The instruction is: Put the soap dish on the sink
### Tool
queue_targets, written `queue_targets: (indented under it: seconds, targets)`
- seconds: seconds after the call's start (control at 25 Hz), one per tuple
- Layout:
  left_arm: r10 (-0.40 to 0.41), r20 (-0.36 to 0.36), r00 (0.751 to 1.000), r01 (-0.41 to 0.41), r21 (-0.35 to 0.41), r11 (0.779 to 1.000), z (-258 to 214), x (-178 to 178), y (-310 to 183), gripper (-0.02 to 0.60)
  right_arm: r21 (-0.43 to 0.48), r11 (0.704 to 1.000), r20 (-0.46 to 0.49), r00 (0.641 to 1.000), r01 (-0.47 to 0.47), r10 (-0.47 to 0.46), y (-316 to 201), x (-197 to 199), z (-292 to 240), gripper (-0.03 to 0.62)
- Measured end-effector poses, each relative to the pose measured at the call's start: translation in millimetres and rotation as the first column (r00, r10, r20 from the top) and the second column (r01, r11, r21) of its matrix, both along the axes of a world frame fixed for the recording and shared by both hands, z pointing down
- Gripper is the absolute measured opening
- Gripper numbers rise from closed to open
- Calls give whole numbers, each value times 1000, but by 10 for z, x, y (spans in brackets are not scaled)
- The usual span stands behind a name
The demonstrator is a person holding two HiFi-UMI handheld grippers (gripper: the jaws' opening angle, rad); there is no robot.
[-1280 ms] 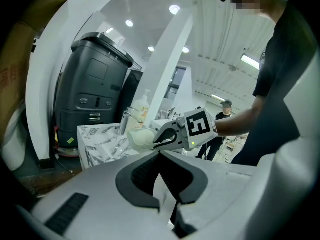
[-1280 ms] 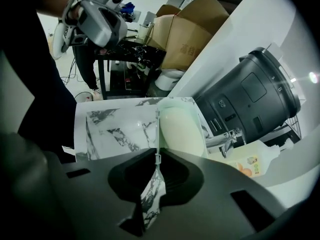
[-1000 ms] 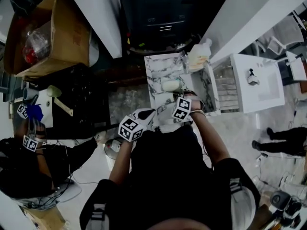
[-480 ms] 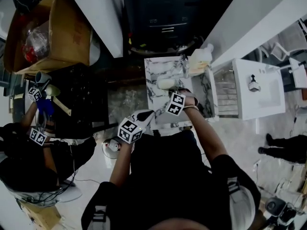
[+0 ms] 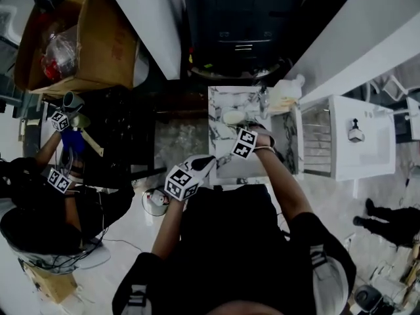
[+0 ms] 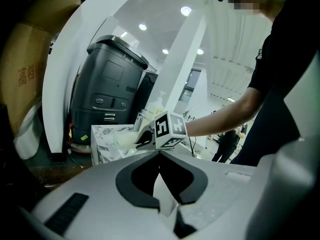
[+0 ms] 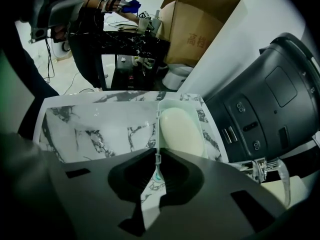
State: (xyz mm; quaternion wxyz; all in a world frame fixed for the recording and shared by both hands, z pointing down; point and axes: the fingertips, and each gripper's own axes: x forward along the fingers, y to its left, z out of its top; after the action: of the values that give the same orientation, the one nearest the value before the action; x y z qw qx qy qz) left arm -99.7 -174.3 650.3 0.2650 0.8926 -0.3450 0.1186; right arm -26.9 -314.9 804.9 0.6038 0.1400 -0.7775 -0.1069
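Pale soap dish (image 7: 178, 104) at marble sink (image 7: 100, 129), rim pinched by right gripper (image 7: 156, 156) fingers, left gripper (image 6: 160, 156) fingers together

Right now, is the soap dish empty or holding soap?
Holding soap. A pale oval soap bar lies inside the soap dish, filling most of it; the right gripper is shut on its rim.

Pale glossy floor (image 5: 128, 231); white partition wall (image 5: 147, 18); dark grey cabinet (image 5: 243, 18) behind; open cardboard box (image 5: 105, 44) at left; recessed ceiling lights (image 6: 186, 10) lit.
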Motion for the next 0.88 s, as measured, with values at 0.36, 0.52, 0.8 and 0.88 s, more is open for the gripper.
queue_targets:
  seconds: [0.36, 0.52, 0.8, 0.88]
  targets:
    - [-11, 26, 1000, 11, -32, 999, 63, -141, 23, -2, -28, 1000, -32, 999, -14, 13, -179, -17, 221, 17]
    - [-18, 29, 999, 19, -41, 999, 82, -184, 30, -2, -38, 999, -43, 999, -6, 5, -220, -43, 297, 17]
    - [-25, 37, 999, 27, -52, 998, 89, -202, 12, -2, -51, 999, -50, 999, -2, -1, -312, -96, 388, 18]
    - [-28, 40, 999, 30, -54, 998, 99, -203, 6, -2, -42, 999, -53, 999, -1, -1, -359, -107, 396, 20]
